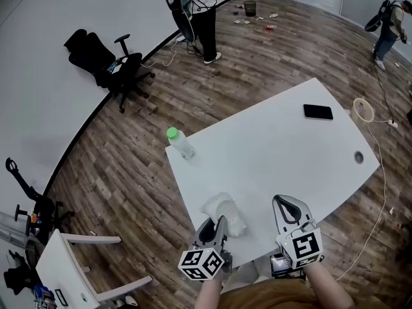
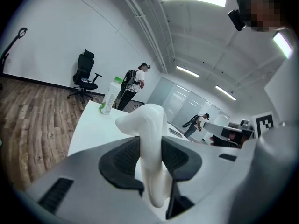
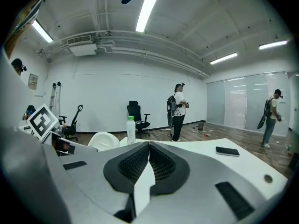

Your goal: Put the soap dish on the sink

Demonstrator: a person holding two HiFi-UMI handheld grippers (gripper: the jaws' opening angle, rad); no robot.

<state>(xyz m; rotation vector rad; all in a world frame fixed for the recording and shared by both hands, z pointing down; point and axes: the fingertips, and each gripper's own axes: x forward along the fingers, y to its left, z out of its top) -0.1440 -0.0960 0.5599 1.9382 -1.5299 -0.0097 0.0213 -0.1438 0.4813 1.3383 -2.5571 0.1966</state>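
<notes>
Left gripper (image 2: 150,147) is clamped on the soap dish (image 1: 226,214). Its jaws stand part-open, approx mid-gap, w/ the pads pressing either side of the dish's white rim. The curled lip stands up above them.

The dish is white and glossy. It's over the near edge of the white table (image 1: 277,147), just ahead of that gripper. We can't tell if its base touches the top.

Right gripper (image 3: 148,153) is alongside to the right, apart from the dish. Its jaws are fully together, pads meeting, nothing btwn them.

Also on the table:
- a clear bottle (image 1: 180,143) w/ green cap, upright, nr the far left corner
- a black phone (image 1: 318,111), flat, nr the far right edge

We log both as well apart from the dish.
</notes>
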